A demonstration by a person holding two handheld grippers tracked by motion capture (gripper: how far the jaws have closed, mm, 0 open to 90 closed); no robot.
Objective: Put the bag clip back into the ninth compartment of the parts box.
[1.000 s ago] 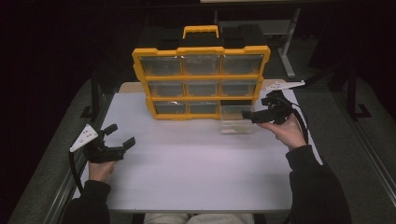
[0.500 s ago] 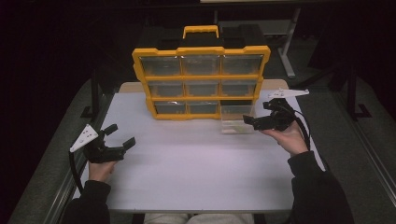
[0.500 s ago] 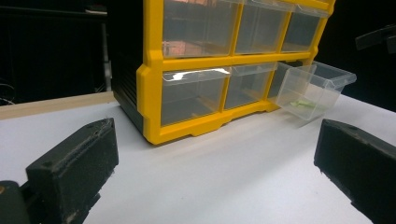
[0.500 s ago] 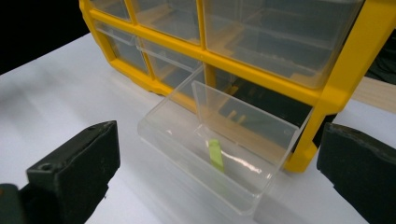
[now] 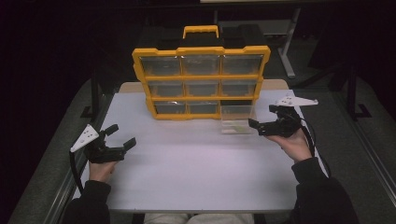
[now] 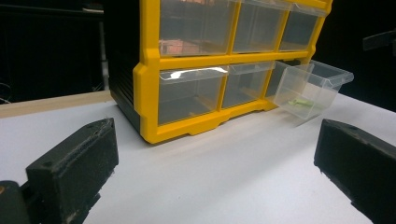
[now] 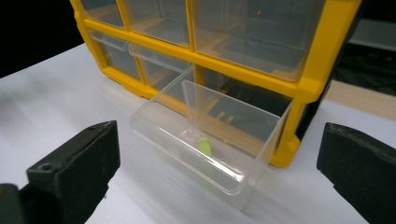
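Lowered and levelled, right gripper (image 5: pixel 267 120) faces the pulled-out drawer (image 5: pixel 237 120), fingers apart; left gripper (image 5: pixel 117 138) rests, fingers apart.

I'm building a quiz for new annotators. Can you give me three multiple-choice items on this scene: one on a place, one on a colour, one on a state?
1. Which drawer of the yellow organizer is pulled out?
A. top left
B. middle centre
C. bottom right

2. What colour is the small item in the clear drawer?
A. light green
B. red
C. blue

3. How does the right tool stand?
A. shut on the drawer
B. open, holding nothing
C. shut on the handle

Answers:
1. C, the bottom right drawer juts onto the table.
2. A, it shows green through the plastic.
3. B, its jaws are spread apart, short of the drawer.
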